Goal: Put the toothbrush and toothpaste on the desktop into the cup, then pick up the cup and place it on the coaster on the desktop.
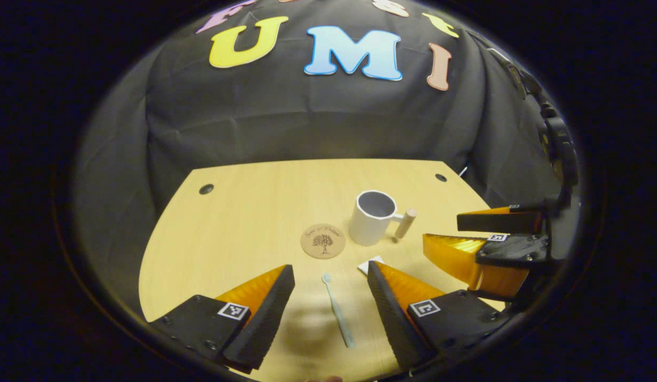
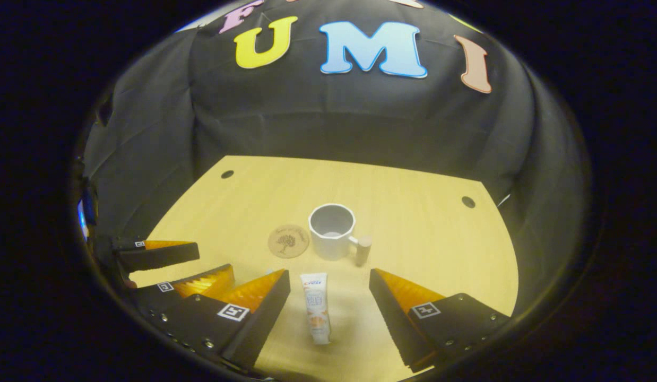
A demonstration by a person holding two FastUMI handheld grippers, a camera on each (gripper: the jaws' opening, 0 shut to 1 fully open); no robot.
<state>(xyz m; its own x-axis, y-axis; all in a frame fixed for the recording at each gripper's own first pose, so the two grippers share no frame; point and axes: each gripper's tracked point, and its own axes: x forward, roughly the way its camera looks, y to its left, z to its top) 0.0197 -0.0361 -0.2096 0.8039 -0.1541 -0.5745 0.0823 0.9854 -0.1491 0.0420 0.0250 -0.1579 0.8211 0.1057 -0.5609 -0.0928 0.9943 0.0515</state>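
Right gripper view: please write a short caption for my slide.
Open right gripper hovers over the toothpaste lying on the desktop, before the empty cup and coaster.

Toothpaste [image 2: 316, 307] lies between the spread right gripper [image 2: 328, 307], cup [image 2: 333, 231] beyond.

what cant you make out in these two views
- Toothpaste in the left gripper view: mostly hidden behind the left gripper's own finger; one white corner shows.
- Coaster print, right gripper view: too small to make out.
- Left gripper as seen in the right gripper view: its body is cut off by the picture's edge.
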